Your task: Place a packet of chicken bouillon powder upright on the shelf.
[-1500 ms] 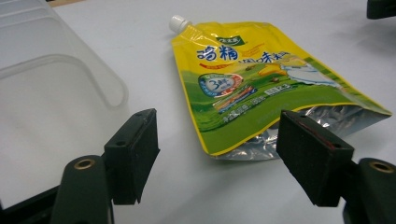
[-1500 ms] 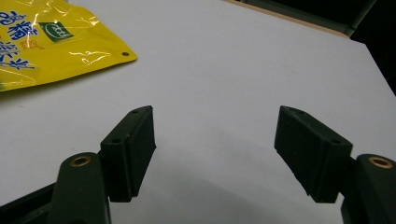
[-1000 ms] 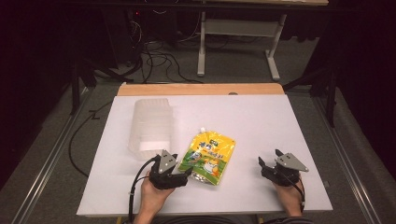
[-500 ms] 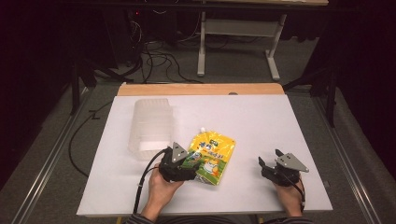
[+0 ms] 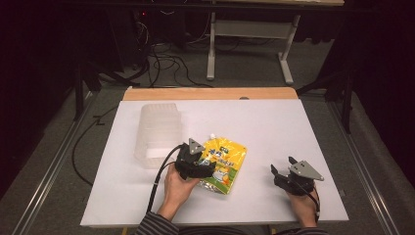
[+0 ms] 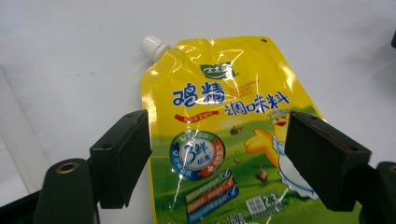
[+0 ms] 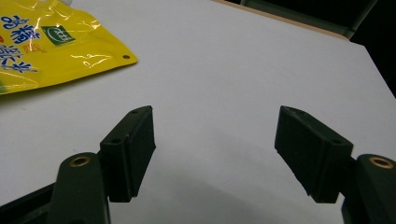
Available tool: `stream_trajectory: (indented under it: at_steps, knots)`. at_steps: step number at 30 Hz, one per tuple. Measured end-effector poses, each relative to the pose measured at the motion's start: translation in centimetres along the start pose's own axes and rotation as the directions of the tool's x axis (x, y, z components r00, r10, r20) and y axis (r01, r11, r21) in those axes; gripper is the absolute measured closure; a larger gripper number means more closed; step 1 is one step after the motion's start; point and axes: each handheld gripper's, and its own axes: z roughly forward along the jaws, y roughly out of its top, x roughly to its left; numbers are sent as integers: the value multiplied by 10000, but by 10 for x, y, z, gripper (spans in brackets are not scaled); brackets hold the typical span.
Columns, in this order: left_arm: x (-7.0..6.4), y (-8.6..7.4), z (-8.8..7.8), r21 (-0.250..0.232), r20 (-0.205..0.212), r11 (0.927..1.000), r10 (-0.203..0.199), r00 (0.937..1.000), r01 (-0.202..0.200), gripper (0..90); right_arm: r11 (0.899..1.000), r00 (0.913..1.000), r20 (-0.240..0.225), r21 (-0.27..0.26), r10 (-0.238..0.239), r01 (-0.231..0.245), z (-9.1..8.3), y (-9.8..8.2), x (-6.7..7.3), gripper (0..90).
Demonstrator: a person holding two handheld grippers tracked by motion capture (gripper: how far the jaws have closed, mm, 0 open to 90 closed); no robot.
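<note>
Hovering over the near end of the yellow spout pouch lying flat mid-table, the left gripper, jaws just widened and clamping nothing, wants a low, square bite across the pouch, while the right gripper waits open at the right.

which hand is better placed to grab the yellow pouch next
Left, probably. The left gripper already sits over the pouch, open jaws straddling it. The right gripper rests open on bare table, off to the pouch's side.
</note>
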Motion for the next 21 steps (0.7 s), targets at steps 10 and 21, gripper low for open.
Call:
stream_trajectory:
  at_steps: [10,21]
  knots:
    - [3,14,29,921,-247,9952,-299,9992,320,200,10000,10000,14,12,-11,11,0,0,0,294]
    - [9,19,52,1566,-544,9845,-715,9960,792,152,10000,10000,14,29,16,-16,0,0,0,293]
